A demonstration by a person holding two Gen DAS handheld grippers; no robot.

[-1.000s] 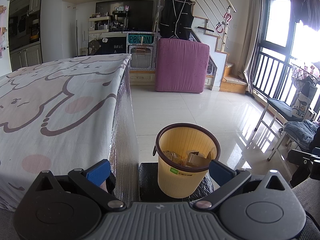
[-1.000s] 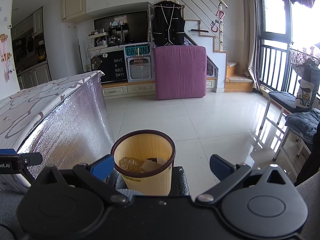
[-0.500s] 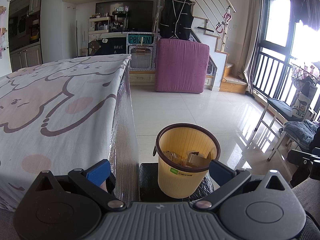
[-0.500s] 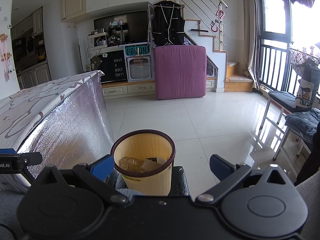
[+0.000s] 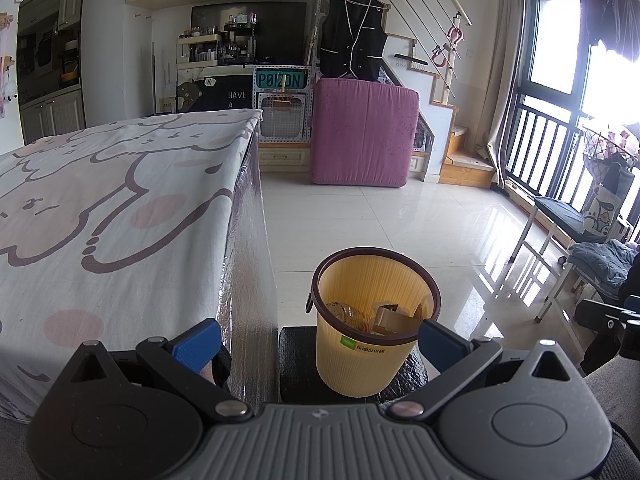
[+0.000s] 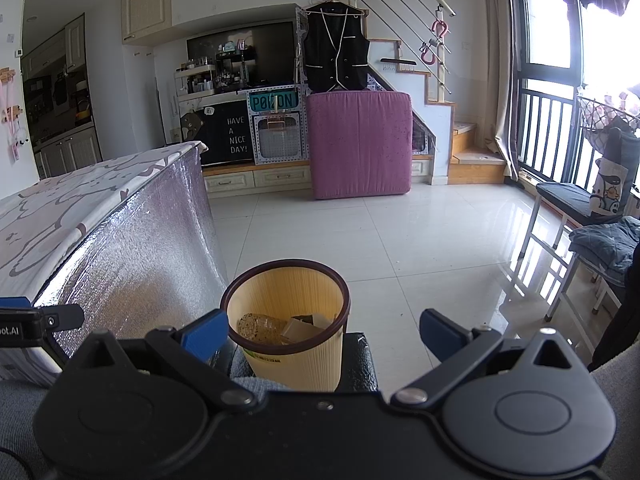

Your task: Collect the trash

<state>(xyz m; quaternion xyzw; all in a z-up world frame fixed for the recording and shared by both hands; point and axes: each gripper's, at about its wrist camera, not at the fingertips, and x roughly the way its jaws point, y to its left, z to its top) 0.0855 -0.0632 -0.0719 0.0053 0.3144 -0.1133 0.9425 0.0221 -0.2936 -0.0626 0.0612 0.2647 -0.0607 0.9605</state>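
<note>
Your left gripper is spread wide and holds nothing. Its two blue fingertips are flat, hard pads on black metal arms. Just ahead of it, between the two tips and a bit toward the right one, stands the trash bin. The bin is a round plastic bucket, pale yellow with thin up-and-down ribs and a dark brown ring around the top. It stands upright on a black block with a bumpy, shiny skin. Inside the bin you can see a clear, crinkly plastic bottle and a piece of brown cardboard.

To the left of this gripper is the table. A soft white cloth with big pink and brown cartoon shapes covers its top. Its side is silver foil, shiny and dimpled.

Your right gripper is also spread wide and empty. The same trash bin sits just ahead of it, nearer its left blue tip than its right one. The bottle and the cardboard show inside here too. The foil side of the table is off to the left.

Far ahead of both grippers, across the smooth, shiny white floor tiles, a thick pink cushion stands on its edge.
</note>
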